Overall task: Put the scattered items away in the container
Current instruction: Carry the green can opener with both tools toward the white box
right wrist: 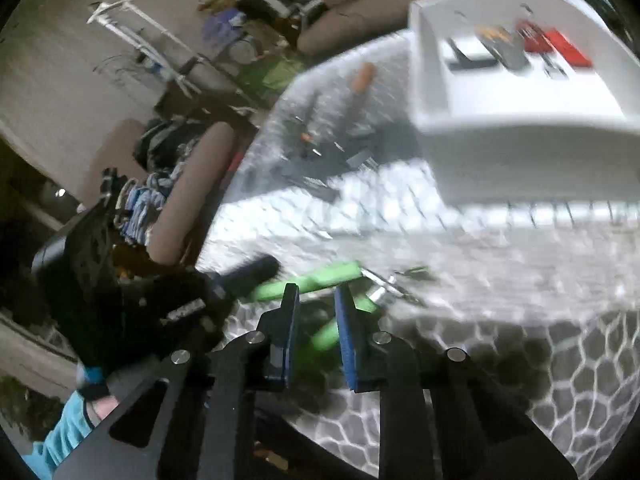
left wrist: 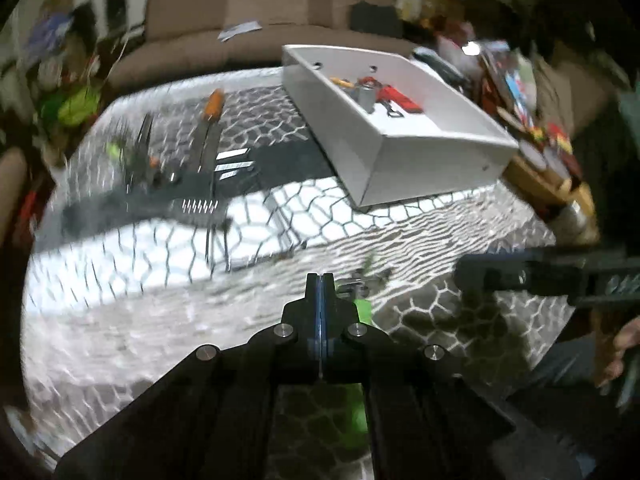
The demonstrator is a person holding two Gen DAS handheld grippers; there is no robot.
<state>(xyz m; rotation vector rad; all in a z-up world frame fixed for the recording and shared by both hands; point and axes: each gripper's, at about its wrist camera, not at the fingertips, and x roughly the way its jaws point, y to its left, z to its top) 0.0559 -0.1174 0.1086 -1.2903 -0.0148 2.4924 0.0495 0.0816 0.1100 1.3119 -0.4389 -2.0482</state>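
Both of our grippers hang low over the near edge of the table [left wrist: 460, 216], whose cloth bears a honeycomb print, grey in shadow and glaring white in a band of light. Our left gripper [left wrist: 319, 280] is clenched, its blue-lined black fingers pressed flat together with nothing between them. Our right gripper [right wrist: 317, 294] has its blue pads parted, straddling one green handle of the pliers [right wrist: 320, 278]; whether the pads press on it we cannot tell through the blur.

At the far right corner sits the white container [left wrist: 420, 160], a rigid, straight-walled box holding a red tool [left wrist: 400, 98] and a grey cylinder [left wrist: 368, 96]. Toward the far left edge lie an orange-handled screwdriver [left wrist: 214, 106] and thin metal pieces. Bare cloth lies open between the pliers and the box.

Only the right wrist view shows the pliers' two rubbery green grips and steel pivot clearly; from the left they are a green smear beside the fingers. The left wrist view catches the right gripper [left wrist: 520, 276] entering from the right.
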